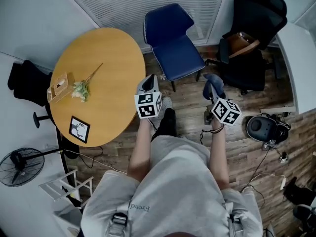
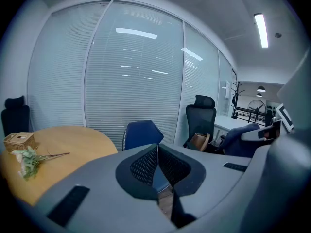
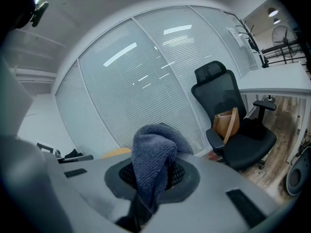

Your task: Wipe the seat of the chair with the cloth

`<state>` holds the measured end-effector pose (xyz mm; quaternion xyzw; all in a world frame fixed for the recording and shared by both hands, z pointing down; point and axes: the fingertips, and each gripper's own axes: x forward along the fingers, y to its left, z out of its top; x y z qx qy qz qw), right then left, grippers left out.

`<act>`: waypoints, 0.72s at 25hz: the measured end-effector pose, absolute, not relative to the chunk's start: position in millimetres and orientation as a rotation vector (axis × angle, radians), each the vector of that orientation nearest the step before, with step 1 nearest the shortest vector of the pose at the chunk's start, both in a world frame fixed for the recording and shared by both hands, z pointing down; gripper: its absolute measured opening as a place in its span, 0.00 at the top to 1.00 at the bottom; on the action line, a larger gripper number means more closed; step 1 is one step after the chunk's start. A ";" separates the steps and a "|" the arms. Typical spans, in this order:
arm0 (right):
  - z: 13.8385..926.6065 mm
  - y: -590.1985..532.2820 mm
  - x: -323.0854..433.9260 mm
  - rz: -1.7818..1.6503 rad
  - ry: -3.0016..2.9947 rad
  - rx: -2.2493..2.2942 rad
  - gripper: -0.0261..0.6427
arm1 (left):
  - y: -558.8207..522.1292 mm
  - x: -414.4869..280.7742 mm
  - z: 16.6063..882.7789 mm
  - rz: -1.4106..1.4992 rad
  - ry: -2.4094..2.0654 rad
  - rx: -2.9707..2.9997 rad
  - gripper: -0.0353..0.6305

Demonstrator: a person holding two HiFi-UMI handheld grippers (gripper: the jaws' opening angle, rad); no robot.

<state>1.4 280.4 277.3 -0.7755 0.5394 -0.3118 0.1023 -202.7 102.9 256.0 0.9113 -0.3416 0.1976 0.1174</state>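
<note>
Left gripper (image 1: 148,87): held at the centre of the head view, by the right edge of the round wooden table (image 1: 108,83); the jaws are pressed together with nothing between them.
Right gripper (image 1: 213,89): held right of centre; the jaws are clamped on the cloth (image 1: 212,82).
Cloth: blue-grey towelling, bunched above the jaws in the right gripper view.
Blue chair (image 1: 172,41): seen at upper centre, between the table and a black office chair (image 1: 252,38).
Seat (image 1: 183,63): not touched by the cloth.

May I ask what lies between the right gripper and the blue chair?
Only bare wooden floor between right gripper and blue chair, in the head view.
</note>
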 end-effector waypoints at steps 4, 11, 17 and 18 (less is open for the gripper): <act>278.0 239.2 14.9 -0.946 1.613 -2.294 0.89 | 63.7 -185.3 256.7 0.587 -0.991 2.653 0.91; 256.8 153.0 37.9 -0.912 1.691 -2.309 0.89 | -17.1 -152.2 245.6 0.563 -0.972 2.641 0.91; 249.2 82.9 59.9 -0.886 1.642 -2.245 0.89 | -78.7 -121.0 246.2 0.575 -0.917 2.642 0.91; 252.7 70.9 59.7 -0.901 1.646 -2.243 0.89 | -89.1 -118.7 247.2 0.578 -0.913 2.639 0.91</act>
